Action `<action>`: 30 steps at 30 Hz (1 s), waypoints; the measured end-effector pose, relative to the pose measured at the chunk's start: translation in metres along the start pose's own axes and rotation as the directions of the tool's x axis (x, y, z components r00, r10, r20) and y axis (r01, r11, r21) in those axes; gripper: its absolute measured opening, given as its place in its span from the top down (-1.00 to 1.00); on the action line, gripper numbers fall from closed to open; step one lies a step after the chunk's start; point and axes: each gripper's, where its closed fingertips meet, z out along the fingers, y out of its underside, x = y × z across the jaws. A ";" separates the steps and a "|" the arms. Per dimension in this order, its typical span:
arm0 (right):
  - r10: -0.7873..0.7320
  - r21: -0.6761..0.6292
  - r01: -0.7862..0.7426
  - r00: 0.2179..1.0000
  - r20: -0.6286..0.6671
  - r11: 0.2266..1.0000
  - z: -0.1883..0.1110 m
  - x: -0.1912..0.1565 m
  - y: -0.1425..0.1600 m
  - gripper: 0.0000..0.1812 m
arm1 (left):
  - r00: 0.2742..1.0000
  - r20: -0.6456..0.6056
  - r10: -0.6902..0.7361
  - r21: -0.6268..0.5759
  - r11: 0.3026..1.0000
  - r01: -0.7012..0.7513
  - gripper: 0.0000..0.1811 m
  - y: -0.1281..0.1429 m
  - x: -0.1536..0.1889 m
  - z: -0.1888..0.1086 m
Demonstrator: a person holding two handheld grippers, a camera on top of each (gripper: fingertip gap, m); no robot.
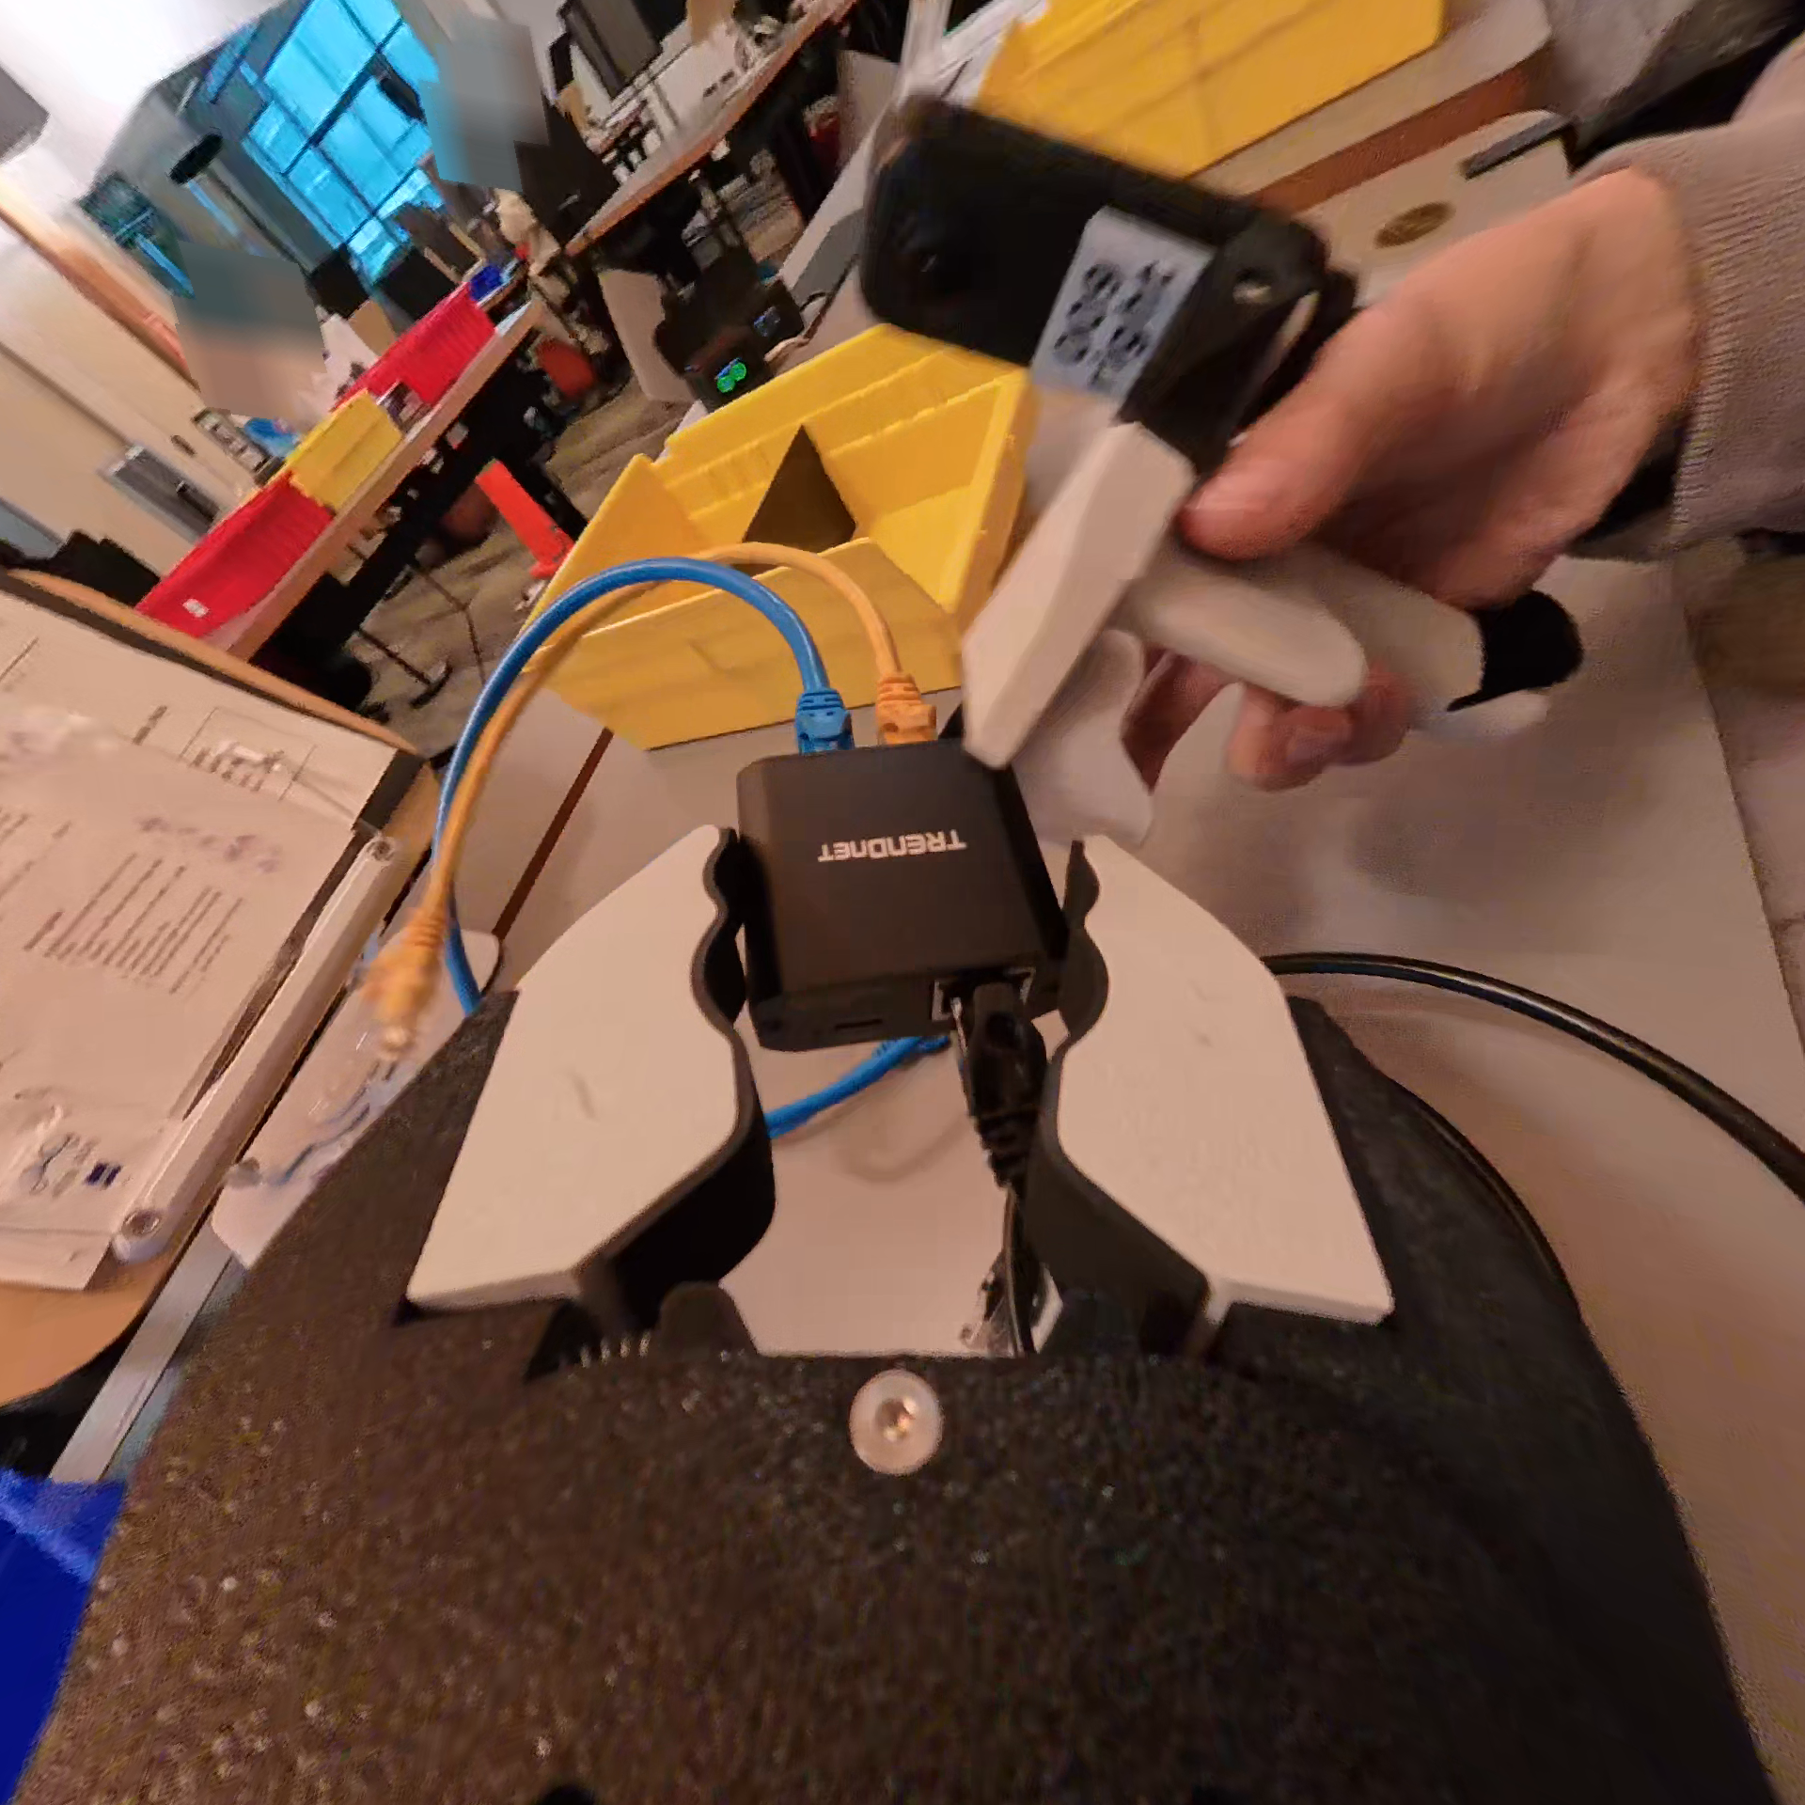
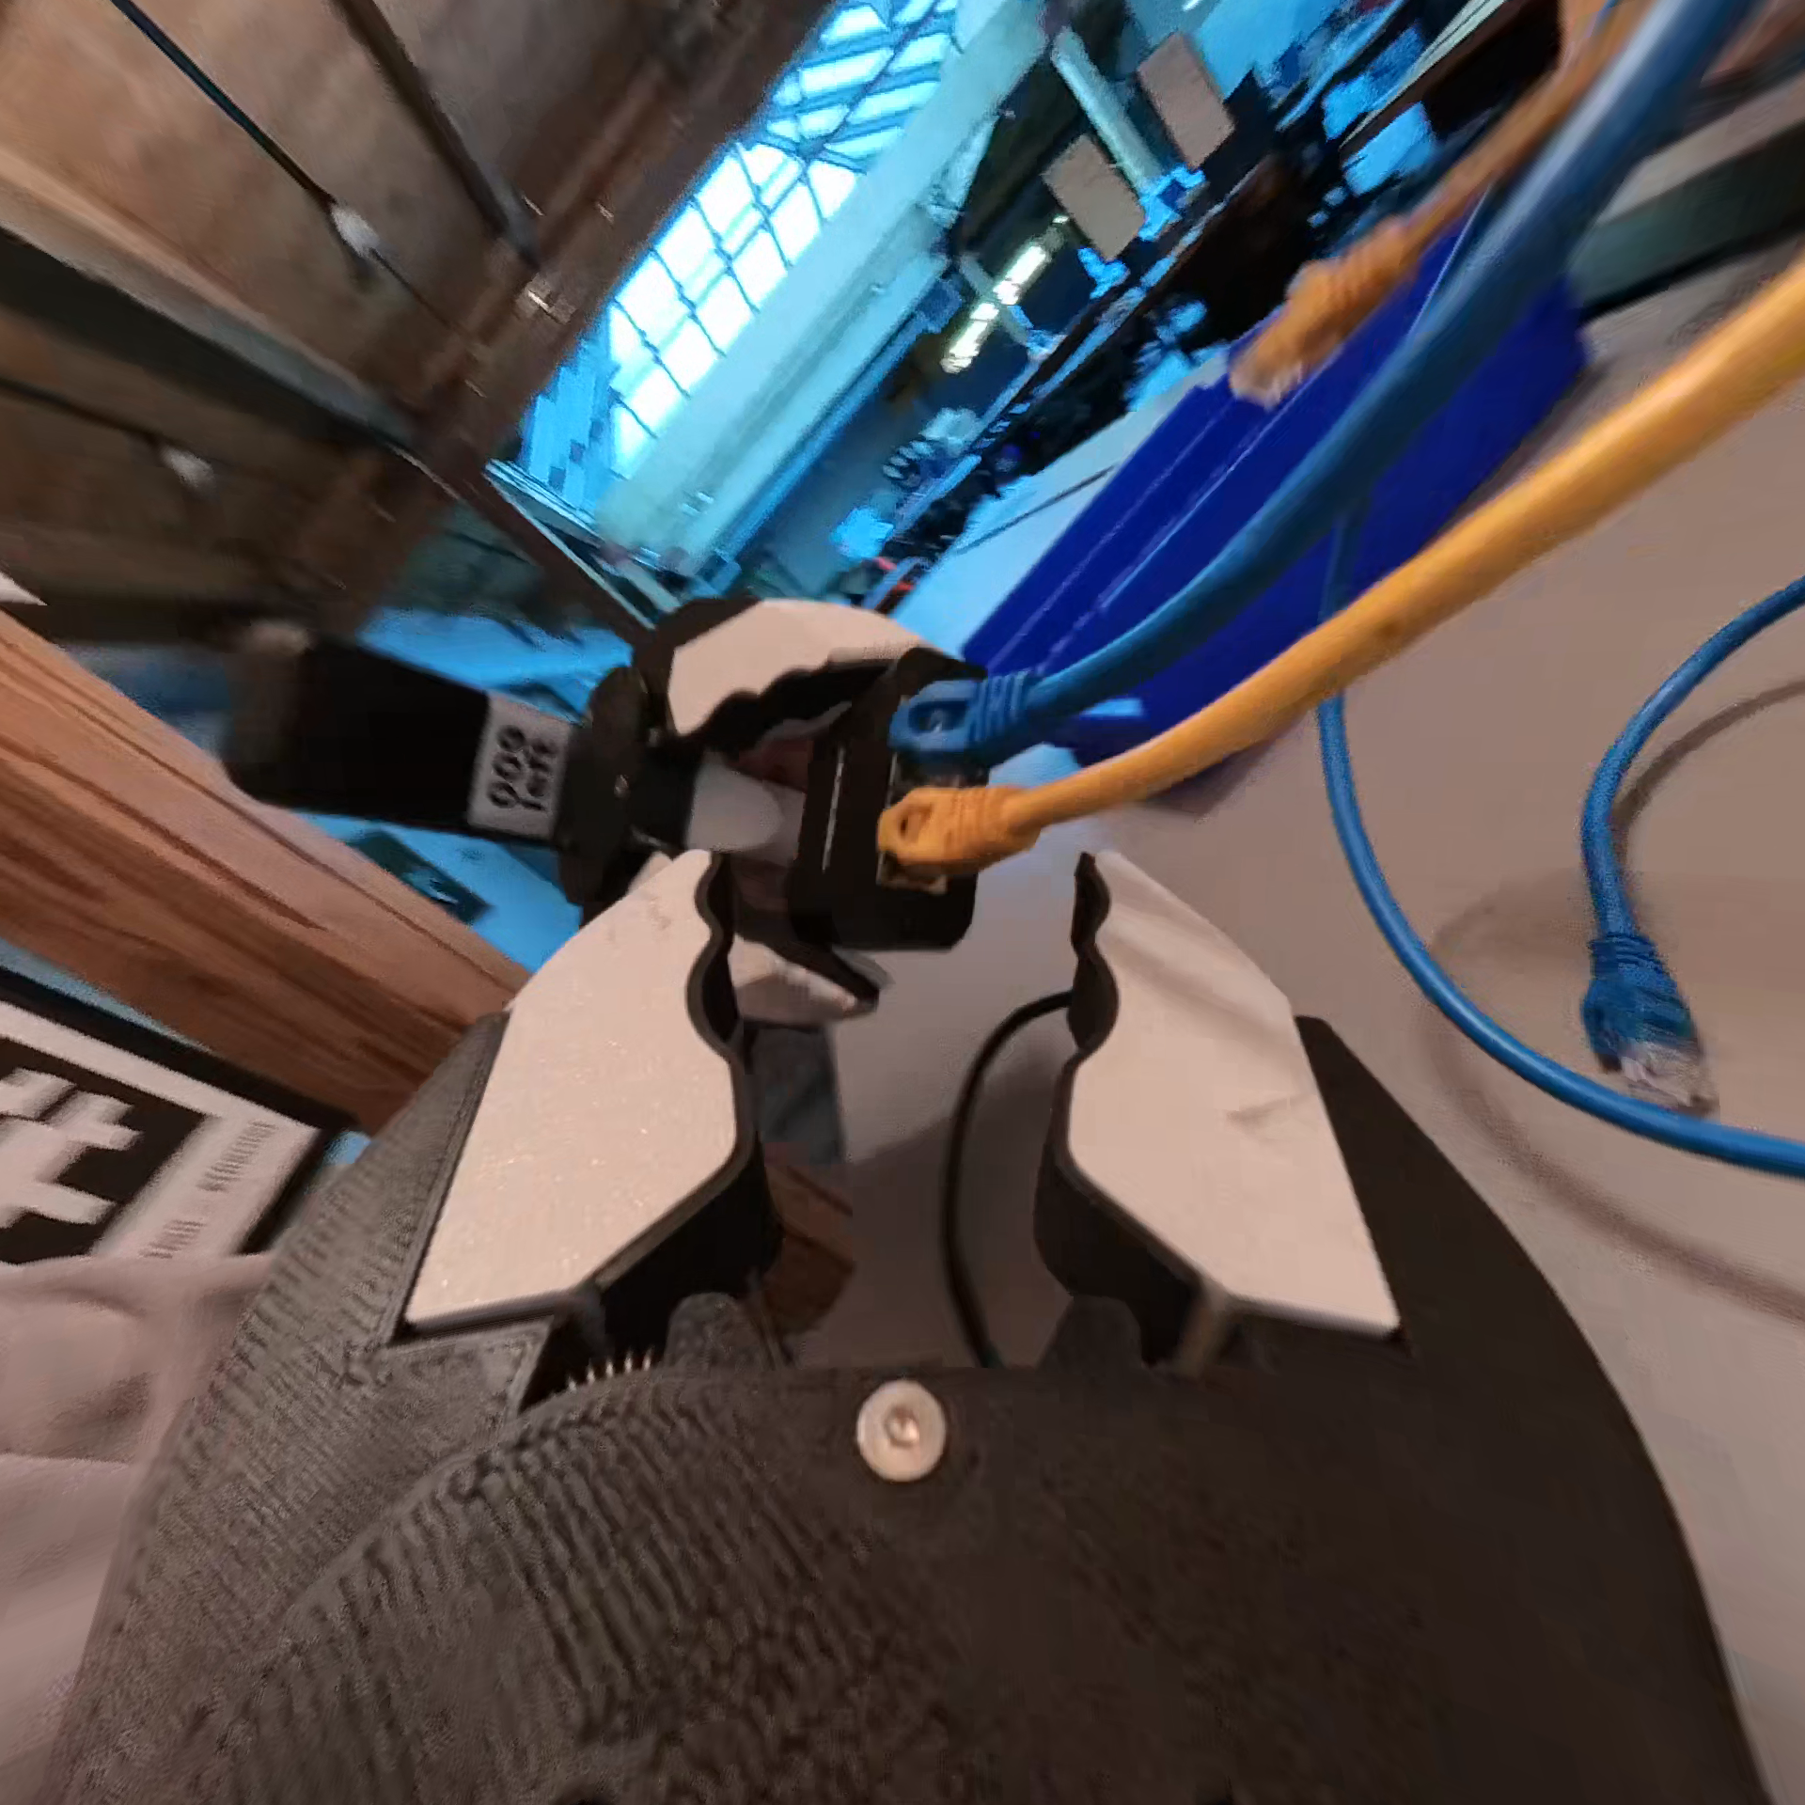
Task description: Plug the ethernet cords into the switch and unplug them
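Both cords are seated: left hand-held gripper clamps the switch, right hand-held gripper is open and empty. Next, probably pinch the yellow plug and pull it out.

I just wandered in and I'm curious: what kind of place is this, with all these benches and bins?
Probably a workshop or lab: long work tables stretch back toward large windows, stacked with red and yellow parts bins, and a network switch with ethernet cords sits on the near bench.
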 end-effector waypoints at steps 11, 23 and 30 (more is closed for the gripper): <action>0.276 0.146 -0.316 0.930 0.242 0.938 0.005 0.003 0.001 0.74 | 0.983 0.160 -0.094 0.223 0.973 0.057 0.17 0.003 0.008 -0.012; 0.242 0.292 -0.286 0.954 0.178 0.913 0.004 -0.008 0.000 0.74 | 0.956 0.233 -0.175 0.309 0.946 0.098 0.32 0.007 0.017 -0.014; 0.279 0.356 -0.319 0.947 0.158 0.879 -0.005 -0.004 0.002 0.75 | 0.953 0.211 -0.215 0.277 0.949 0.153 0.33 0.009 0.024 -0.008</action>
